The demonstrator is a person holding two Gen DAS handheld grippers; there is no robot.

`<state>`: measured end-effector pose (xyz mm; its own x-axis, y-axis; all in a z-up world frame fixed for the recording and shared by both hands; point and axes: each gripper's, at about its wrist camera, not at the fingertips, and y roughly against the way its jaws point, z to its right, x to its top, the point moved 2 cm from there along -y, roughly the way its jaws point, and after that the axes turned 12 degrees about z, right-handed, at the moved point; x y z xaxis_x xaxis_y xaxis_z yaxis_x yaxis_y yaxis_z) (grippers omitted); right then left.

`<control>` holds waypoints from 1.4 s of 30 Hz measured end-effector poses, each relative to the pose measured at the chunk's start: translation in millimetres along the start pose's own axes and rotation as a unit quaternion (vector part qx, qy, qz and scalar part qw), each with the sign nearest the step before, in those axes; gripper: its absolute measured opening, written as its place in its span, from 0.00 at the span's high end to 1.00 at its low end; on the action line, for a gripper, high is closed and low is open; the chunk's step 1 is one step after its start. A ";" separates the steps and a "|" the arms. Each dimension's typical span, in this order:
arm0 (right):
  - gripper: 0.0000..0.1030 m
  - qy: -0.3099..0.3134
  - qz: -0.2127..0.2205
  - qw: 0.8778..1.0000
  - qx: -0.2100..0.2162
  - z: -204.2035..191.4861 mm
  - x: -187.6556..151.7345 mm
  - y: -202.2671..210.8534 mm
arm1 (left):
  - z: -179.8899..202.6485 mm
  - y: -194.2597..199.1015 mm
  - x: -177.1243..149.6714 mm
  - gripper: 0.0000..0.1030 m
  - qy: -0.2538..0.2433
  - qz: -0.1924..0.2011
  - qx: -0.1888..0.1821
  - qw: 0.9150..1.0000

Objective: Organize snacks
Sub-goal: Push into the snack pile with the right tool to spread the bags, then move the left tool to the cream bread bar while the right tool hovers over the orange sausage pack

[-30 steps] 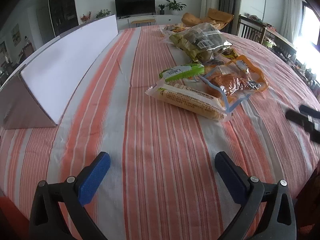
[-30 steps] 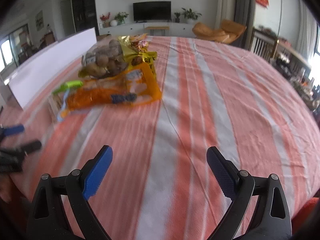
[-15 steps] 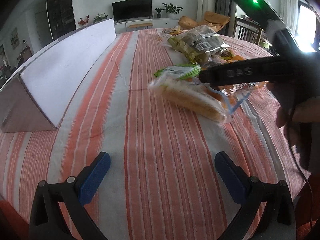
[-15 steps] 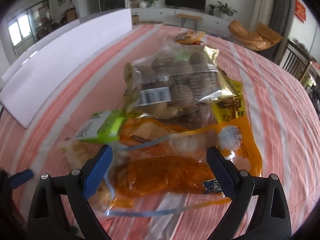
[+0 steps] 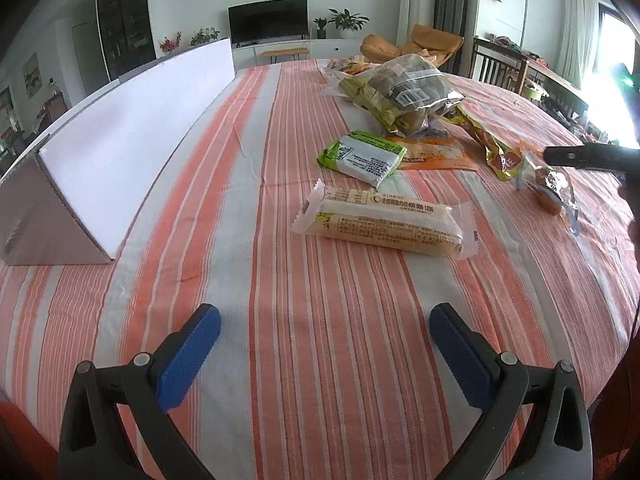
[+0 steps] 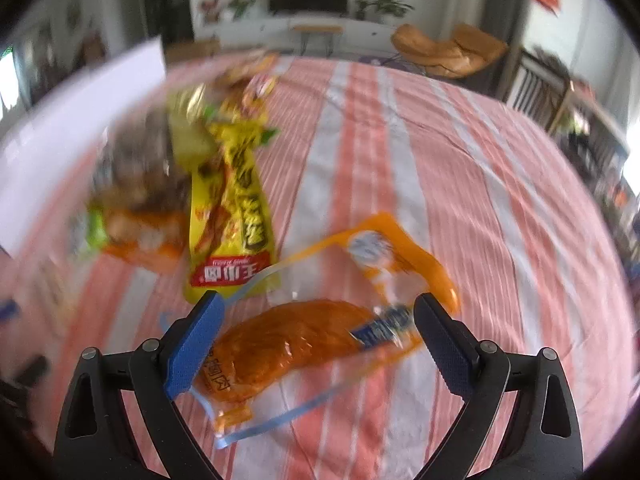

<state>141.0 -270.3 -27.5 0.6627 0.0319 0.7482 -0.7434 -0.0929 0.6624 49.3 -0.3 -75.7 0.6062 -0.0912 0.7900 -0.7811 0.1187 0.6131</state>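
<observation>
Left gripper [image 5: 325, 344]: lower centre of its view, jaws spread wide, holding nothing, above bare striped tablecloth [image 5: 312, 360].

Right gripper [image 6: 316, 336]: jaws spread wide around the orange snack pouch [image 6: 296, 344], which lies between the blue pads; contact cannot be told, the frame being motion-blurred.

Left view only:
- cream biscuit packet [image 5: 386, 222], centre frame, flat on the cloth, clear of the rest;
- green-and-white packet [image 5: 362, 156], just above it;
- clear bag of brown snacks [image 5: 404, 94], upper centre, atop the pile;
- white board [image 5: 132, 132], upper left, propped upright;
- the right gripper's black finger at the right edge, over the orange snack pouch.

Right view only:
- yellow packet [image 6: 232, 216], centre left, its lower end near the left pad;
- the orange snack pouch's full length, clear blue-edged film, lower centre.

Against the frames half a second earlier: the right tool, then crossing the left view's middle, now sits at the far right edge; the orange snack pouch, then against the biscuit packet and the pile, now lies apart to the right. The left gripper is unchanged.
</observation>
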 end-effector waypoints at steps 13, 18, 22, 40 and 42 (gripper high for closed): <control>0.06 0.045 -0.033 0.998 0.038 -12.4 -45.4 2.6 | 0.0 0.1 -0.1 0.00 0.001 0.002 0.000 1.000; 0.05 -0.028 -0.013 0.999 -0.039 44.0 -32.9 -12.6 | -1.2 0.6 0.8 0.00 -0.001 -0.006 -0.004 1.000; 0.04 -0.027 -0.005 0.999 -0.045 47.3 -32.8 -10.0 | -4.3 4.3 3.3 0.00 0.006 -0.046 -0.029 0.999; 0.04 -0.029 -0.005 0.999 -0.042 49.6 -31.6 -9.0 | 16.5 -66.1 71.8 0.00 0.093 -0.083 -0.109 0.986; 0.04 -0.029 -0.005 0.999 -0.042 49.8 -31.7 -9.0 | 4.0 -78.0 76.1 0.00 0.064 -0.088 -0.071 0.992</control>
<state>131.2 -320.0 -59.0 0.6725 -0.0257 0.7397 -0.7400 -0.0098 0.6725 155.7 -20.4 -63.4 0.7521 0.0017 0.6590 -0.6382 0.2513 0.7277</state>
